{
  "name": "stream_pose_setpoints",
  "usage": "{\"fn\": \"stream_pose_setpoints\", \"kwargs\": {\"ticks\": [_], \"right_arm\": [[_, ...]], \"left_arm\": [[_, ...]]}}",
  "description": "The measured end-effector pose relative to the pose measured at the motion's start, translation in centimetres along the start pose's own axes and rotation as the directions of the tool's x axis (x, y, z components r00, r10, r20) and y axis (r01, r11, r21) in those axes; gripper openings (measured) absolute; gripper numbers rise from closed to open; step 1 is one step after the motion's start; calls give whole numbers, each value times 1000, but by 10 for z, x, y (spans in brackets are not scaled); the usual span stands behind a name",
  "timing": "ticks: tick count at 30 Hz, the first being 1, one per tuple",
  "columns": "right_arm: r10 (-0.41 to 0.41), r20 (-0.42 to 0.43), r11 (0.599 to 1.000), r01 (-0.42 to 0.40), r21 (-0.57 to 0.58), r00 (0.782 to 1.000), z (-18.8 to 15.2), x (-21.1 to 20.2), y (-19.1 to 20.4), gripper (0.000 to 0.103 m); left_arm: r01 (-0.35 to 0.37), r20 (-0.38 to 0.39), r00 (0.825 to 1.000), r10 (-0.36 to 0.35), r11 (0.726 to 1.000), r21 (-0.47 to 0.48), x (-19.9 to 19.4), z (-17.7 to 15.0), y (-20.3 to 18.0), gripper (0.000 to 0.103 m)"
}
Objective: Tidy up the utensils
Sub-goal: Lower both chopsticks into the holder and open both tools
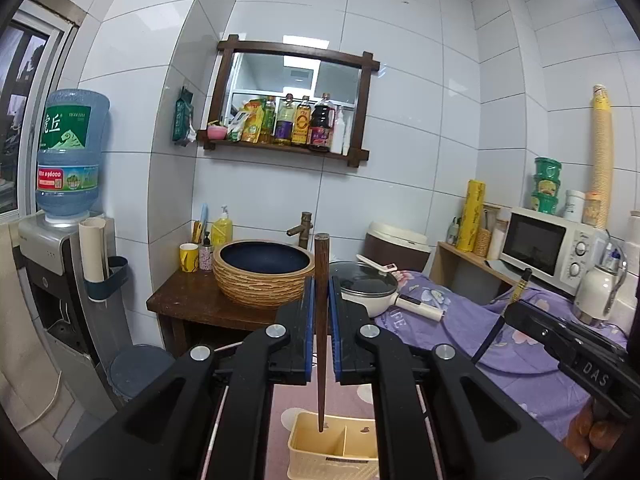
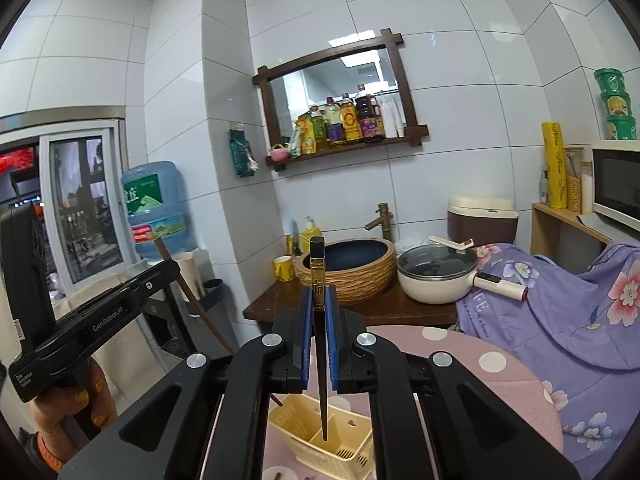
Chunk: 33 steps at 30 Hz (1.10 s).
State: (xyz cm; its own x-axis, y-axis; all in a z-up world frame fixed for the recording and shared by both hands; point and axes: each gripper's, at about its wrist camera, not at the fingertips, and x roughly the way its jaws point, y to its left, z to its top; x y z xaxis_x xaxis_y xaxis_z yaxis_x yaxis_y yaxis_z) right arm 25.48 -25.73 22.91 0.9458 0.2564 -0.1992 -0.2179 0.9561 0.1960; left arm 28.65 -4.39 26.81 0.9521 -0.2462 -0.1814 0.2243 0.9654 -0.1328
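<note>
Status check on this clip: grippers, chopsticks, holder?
Left gripper shut on brown chopstick. Right gripper shut on black chopstick. Both tips over cream holder. Nothing blocking.

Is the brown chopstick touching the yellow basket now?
Cannot tell. In the left wrist view the brown chopstick, clamped in the left gripper, has its tip over the basket, but a gap or contact is not plain.

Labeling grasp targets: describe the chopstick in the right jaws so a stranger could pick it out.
Start at the pink polka-dot table, where a cream two-compartment utensil basket sits. The right gripper holds a dark chopstick upright above it, tip dipping into the basket. Unlike the plain brown wooden chopstick in the left gripper, it has a gold patterned band below a black cap.
</note>
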Motion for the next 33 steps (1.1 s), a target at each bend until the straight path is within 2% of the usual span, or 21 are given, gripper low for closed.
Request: {"fn": "stream_pose_setpoints", "kwargs": {"ticks": [5, 9, 15, 21, 27, 29, 31, 33], "right_arm": [[-37, -60, 999, 39, 30, 997, -36, 30, -13, 7], [-47, -122, 998, 52, 41, 991, -65, 48, -19, 7], [-52, -178, 996, 63, 57, 983, -91, 62, -22, 7], [-64, -203, 994, 80, 69, 977, -105, 69, -27, 7], [-78, -196, 993, 94, 74, 977, -106, 68, -30, 7], [-71, -191, 992, 89, 87, 979, -106, 66, -32, 18], [-78, -173, 991, 95, 91, 982, -107, 61, -34, 51], [-85, -154, 991, 100, 92, 984, -107, 56, -36, 54]], "left_arm": [[-26, -65, 998, 25, 999, -21, 37, -42, 2, 7], [-30, -144, 989, 25, 999, -31, 58, -78, 9, 7], [-38, -226, 974, 31, 999, -24, 76, -122, 14, 7], [-37, -277, 960, 32, 999, -11, 86, -149, 15, 7], [-33, -293, 956, 26, 999, -21, 89, -157, 17, 7], [-30, -292, 956, 19, 999, -32, 87, -158, 18, 7], [-25, -283, 959, 18, 999, -21, 82, -157, 17, 8], [-22, -267, 963, 22, 1000, 1, 74, -157, 15, 16]]}}
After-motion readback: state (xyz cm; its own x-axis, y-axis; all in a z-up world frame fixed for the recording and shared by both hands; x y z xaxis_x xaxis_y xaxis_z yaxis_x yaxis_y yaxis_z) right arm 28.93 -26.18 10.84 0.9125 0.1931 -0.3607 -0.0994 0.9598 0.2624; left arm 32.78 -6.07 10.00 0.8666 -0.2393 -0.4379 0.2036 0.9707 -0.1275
